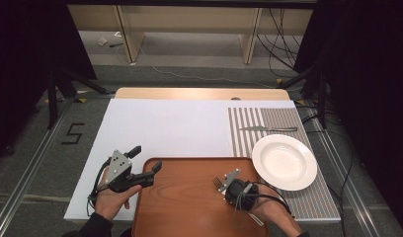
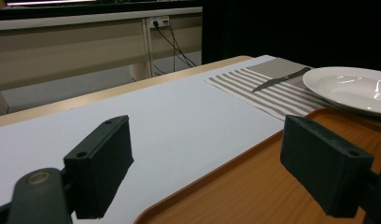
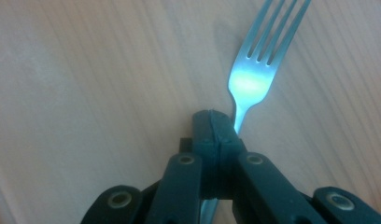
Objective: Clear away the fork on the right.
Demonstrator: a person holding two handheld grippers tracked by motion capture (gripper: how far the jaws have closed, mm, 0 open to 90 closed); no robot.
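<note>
Polished steel fork (image 3: 254,70) with four slim tines, neck pinched in the closed right tool (image 3: 220,135) over the smooth reddish-brown wooden tray (image 1: 189,207) at lower centre, left tool (image 1: 146,159) gaping wide at the tray's left edge, glossy round white plate (image 1: 284,161) and knife (image 1: 267,129) on the striped placemat (image 1: 281,121) at right.

White plate (image 1: 284,162) (knife (image 1: 267,129) beyond) on striped placemat (image 1: 308,197).

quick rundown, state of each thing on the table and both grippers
right gripper: shut on the fork
fork: held by its neck over the tray
left gripper: open, holding nothing
tray: flat on the table
plate: empty, on the striped placemat
knife: lying flat beyond the plate
</note>
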